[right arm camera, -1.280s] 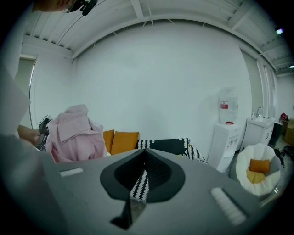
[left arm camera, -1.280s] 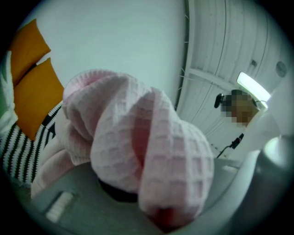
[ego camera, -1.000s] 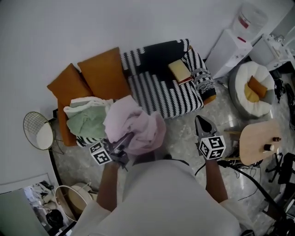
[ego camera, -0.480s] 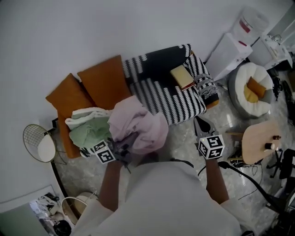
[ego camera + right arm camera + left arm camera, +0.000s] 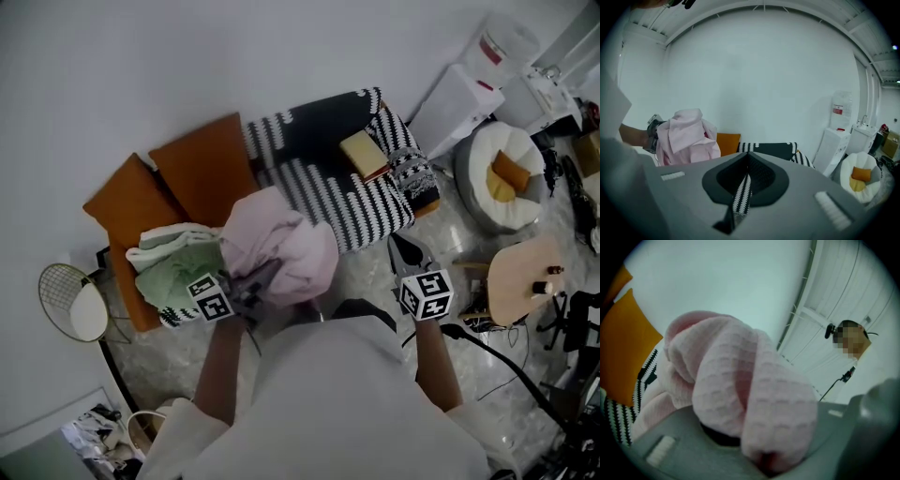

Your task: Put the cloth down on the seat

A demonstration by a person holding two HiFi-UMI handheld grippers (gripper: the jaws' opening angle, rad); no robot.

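Head view shows the pink cloth (image 5: 281, 246) bunched into a loose ball and carried in the air at the front edge of the sofa seat (image 5: 328, 192), which is covered by a black-and-white striped throw. The left tool (image 5: 258, 279) is clenched on the cloth, and in the left gripper view folds are seen piled over and round its jaws. The right tool (image 5: 403, 248) is held apart to the side above the floor (image 5: 370, 272). Its jaws are drawn together to a thin slit and nothing is gripped. Several risks can be judged from this. If the grip is let go while the bundle hangs at the seat's edge, part of it is likely to slide off onto the floor, because the weight is not yet carried over the throw. Since fabric is draped across the jaws, a fold may be caught when they are released, and the cloth may be dragged back with the tool. The pile of green and white laundry (image 5: 173, 267) lies just beside the cloth, so a drop made too far to that side would be mixed into it. A tan book (image 5: 364, 153) rests farther back on the seat and could be covered if the cloth is thrown long.
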